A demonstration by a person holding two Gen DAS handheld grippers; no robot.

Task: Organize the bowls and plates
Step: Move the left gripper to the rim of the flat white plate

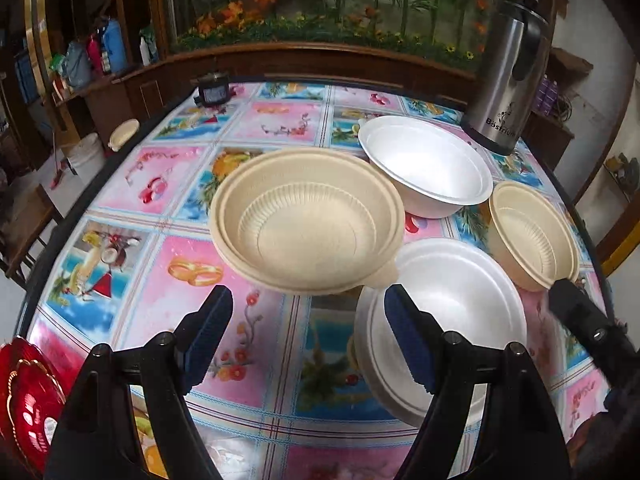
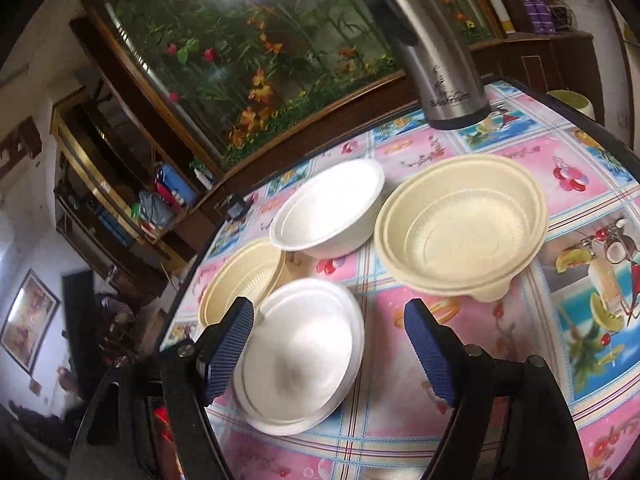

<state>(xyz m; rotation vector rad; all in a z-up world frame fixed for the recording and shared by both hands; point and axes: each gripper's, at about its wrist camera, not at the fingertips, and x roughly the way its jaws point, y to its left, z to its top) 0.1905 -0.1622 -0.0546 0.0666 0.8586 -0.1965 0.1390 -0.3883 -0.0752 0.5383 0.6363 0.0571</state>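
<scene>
Inspected at surface [image 1: 168,264] covered in pink and blue picture-tile oilcloth. Found four bowls grouped toward the right half: large beige ribbed plastic bowl [image 1: 306,220] at centre, white foam bowl [image 1: 426,164] beyond it to the far right, smaller beige ribbed bowl [image 1: 532,236] at the right edge, near white foam bowl [image 1: 460,300] closest to both grippers. Noted steel vacuum flask [image 1: 508,76] standing at the far right corner, well apart from the bowls.

Left gripper [image 1: 308,340]: jaws wide apart, nothing between them, pointed down toward bare cloth just short of the large beige bowl; near white bowl lying to its right, partly behind the right pad. Right gripper [image 2: 328,356]: jaws wide apart, nothing pinched, straddling the near white foam bowl [image 2: 300,352] from above, left pad [image 2: 228,356] over the rim, contact not confirmable.

Judged: right gripper nearer to the near white bowl; round, so no preferred axis; rim pinch likely required.
</scene>
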